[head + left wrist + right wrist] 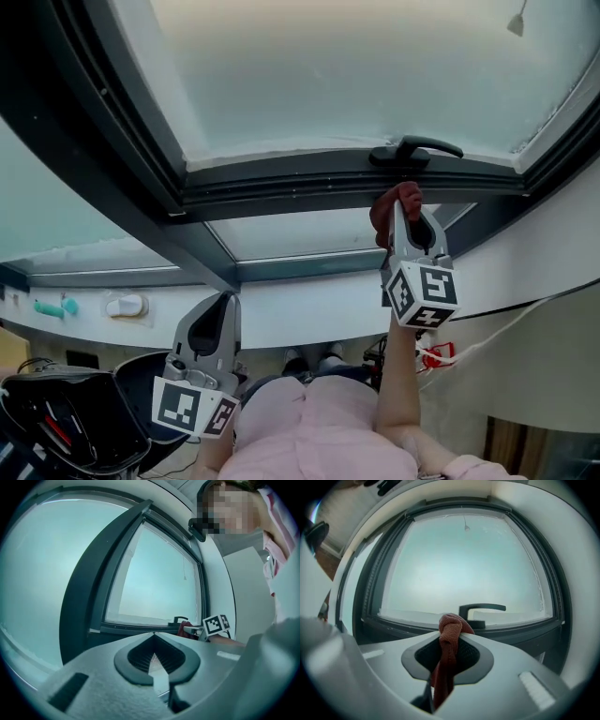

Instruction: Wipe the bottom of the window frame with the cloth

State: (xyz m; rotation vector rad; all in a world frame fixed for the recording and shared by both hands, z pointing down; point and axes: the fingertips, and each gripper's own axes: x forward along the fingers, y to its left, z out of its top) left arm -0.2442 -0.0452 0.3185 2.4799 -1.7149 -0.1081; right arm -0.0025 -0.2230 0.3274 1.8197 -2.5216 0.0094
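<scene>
While your left gripper hangs low, well apart from the glass, its jaws pressed together on nothing, your right gripper reaches up to the bottom of the window frame, jaws clamped on the reddish cloth, bunched just below the handle.

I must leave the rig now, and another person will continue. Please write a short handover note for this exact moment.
Right gripper: shut on the red cloth, held up at the window frame's bottom rail, just under the handle.
Left gripper: shut, empty, held low, idle.
Done: cannot tell how much of the rail is already wiped.
Left: wipe the cloth along the bottom rail.
</scene>
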